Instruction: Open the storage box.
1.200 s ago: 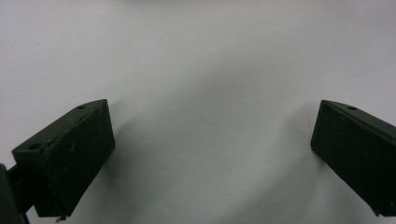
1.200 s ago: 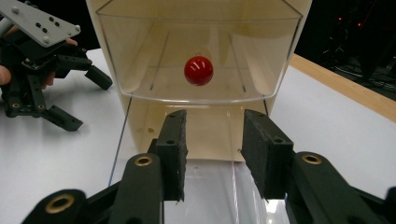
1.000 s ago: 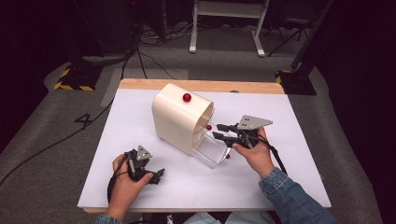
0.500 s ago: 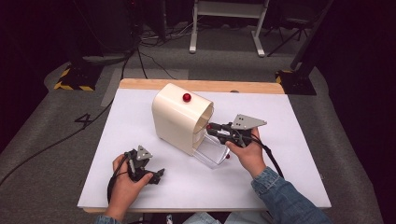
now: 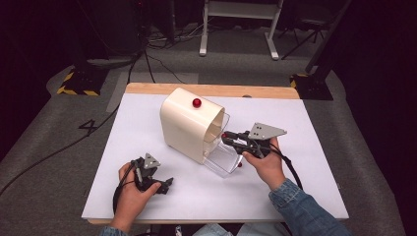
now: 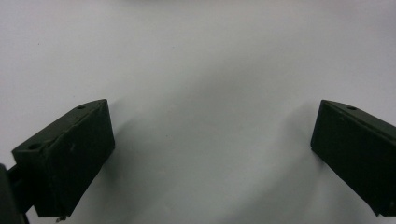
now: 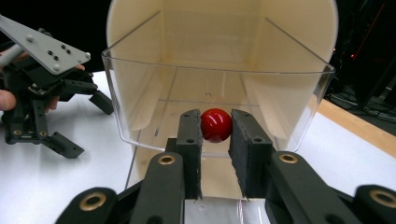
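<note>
Writing: none legible on the cream housing (image 5: 189,123) or either gripper; a pale mark like a "4" sits on the grey floor (image 5: 91,127) left of the bench.

Bench (image 5: 142,113) white-topped, wooden strip along its far edge. Cream housing stands mid-bench, rounded top, a red knob (image 5: 196,103) on its upper face. A clear drawer (image 5: 223,160) sticks out of its open near-right end.

Right gripper (image 5: 227,137), held in the right hand (image 5: 265,164), points left into the mouth of the housing above the drawer. In the right gripper view its jaws stand narrow, clamped on a red ball (image 7: 216,124), one pad on each side; the ball sits just past the drawer's clear rim, over the drawer's inside. A second small red spot shows by the drawer's near-right corner in the high view; cannot tell what it is.

Left gripper (image 5: 164,183), in the left hand (image 5: 130,189), rests near-left on the bench, well apart from the housing. In the left gripper view its jaws are spread wide over bare white surface, holding nothing.
</note>
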{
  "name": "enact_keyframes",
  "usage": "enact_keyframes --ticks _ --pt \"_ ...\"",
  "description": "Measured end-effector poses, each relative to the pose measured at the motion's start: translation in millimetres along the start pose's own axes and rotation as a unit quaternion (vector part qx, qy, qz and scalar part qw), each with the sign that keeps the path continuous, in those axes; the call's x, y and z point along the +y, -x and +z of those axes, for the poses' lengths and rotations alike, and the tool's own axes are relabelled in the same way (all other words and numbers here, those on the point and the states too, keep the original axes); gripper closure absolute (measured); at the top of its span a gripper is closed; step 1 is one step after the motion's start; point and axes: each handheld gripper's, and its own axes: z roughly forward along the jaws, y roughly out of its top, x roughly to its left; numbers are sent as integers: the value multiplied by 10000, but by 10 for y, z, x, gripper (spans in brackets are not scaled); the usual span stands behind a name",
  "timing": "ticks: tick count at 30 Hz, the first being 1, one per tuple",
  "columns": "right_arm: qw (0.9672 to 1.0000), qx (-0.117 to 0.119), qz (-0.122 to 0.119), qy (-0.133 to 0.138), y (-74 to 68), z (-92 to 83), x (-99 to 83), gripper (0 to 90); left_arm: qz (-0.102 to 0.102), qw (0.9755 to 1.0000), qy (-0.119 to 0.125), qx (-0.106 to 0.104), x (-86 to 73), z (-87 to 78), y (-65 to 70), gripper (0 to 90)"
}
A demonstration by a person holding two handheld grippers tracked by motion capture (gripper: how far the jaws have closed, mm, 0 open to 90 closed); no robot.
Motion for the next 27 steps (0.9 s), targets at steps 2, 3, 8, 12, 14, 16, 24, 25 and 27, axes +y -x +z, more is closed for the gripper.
enact_keyframes --ticks 2,3,8,12,14,16,24,25,27 --pt "10000 -4 17 6 -6 -50 -2 748 1 10000 2 -2 0 0 0 0" --pt "10000 -3 25 -1 -9 -82 -9 748 -2 10000 5 -4 -1 1 1 0" --pt "10000 2 53 6 -9 -209 -39 749 0 10000 -4 -6 1 0 -1 0" --pt "10000 1 50 25 -19 -317 -45 748 -2 10000 -5 -6 1 0 0 0" --pt "10000 0 47 18 -21 -350 -52 748 -3 10000 -3 -4 0 0 0 0" --pt "10000 6 46 12 -27 -387 -63 748 -5 10000 1 -8 0 1 0 0" --pt "9999 -11 100 16 -26 -505 -112 748 -4 10000 -1 -8 0 1 0 0" --pt "9999 -11 113 4 -28 -515 -114 748 1 10000 -2 0 1 0 0 0" --pt "9999 -13 105 -2 -34 -523 -124 748 -1 10000 -1 -4 0 0 0 0"
